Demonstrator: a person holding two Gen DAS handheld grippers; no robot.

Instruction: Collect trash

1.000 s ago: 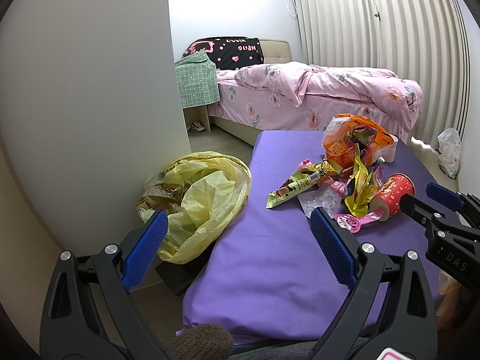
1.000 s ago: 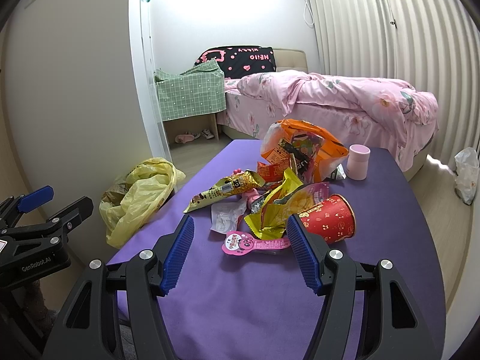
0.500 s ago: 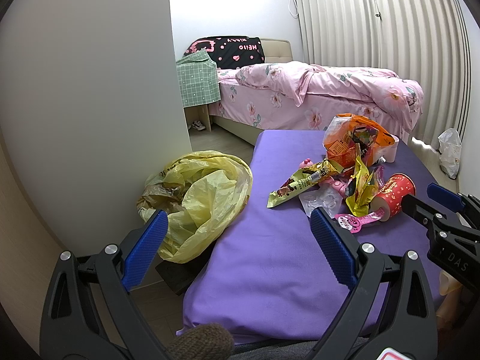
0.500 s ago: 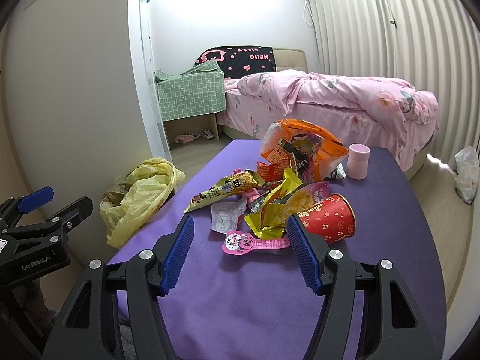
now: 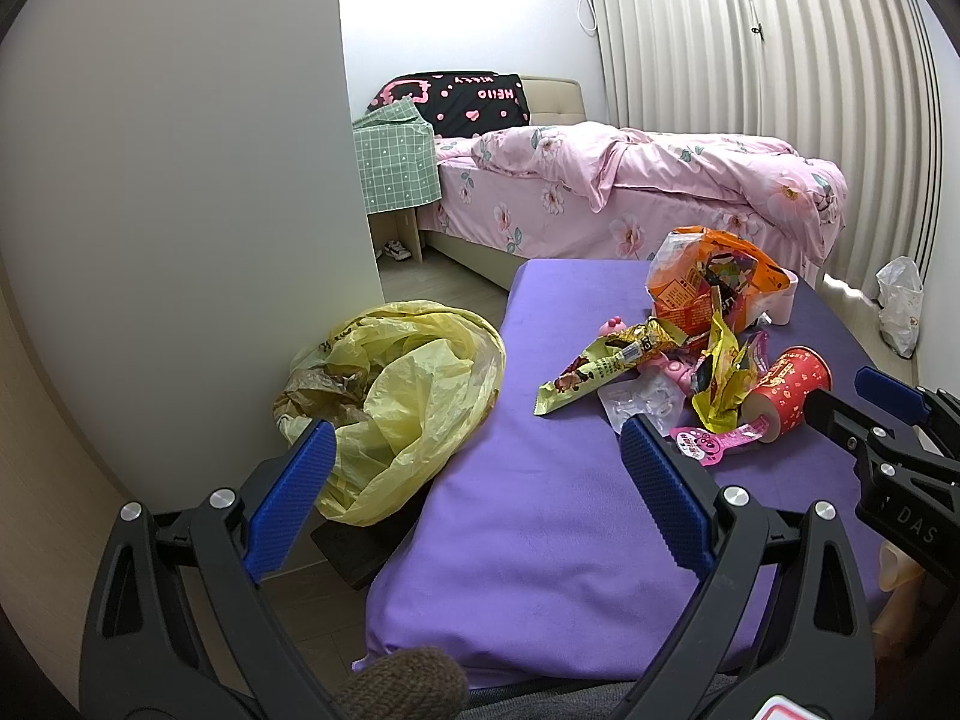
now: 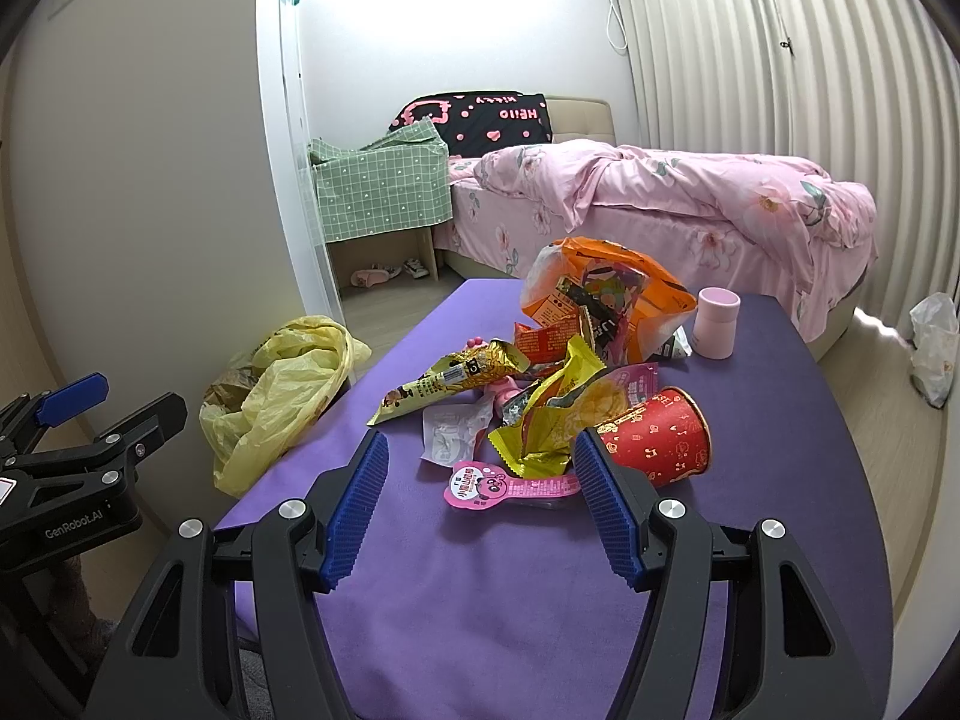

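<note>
A pile of trash lies on the purple table (image 6: 528,588): an orange snack bag (image 6: 606,300), a long yellow wrapper (image 6: 450,384), a crumpled yellow wrapper (image 6: 546,420), a clear wrapper (image 6: 450,438), a pink flat packet (image 6: 510,486) and a red paper cup (image 6: 660,438) on its side. A yellow plastic bag (image 5: 408,402) hangs open at the table's left edge. My left gripper (image 5: 474,504) is open and empty above the near left corner. My right gripper (image 6: 480,510) is open and empty, just short of the pink packet.
A pink cup (image 6: 714,324) stands upright behind the pile. A bed with pink bedding (image 6: 660,204) is beyond the table. A white wall (image 5: 180,180) is at the left. A white plastic bag (image 6: 933,348) sits on the floor at the right.
</note>
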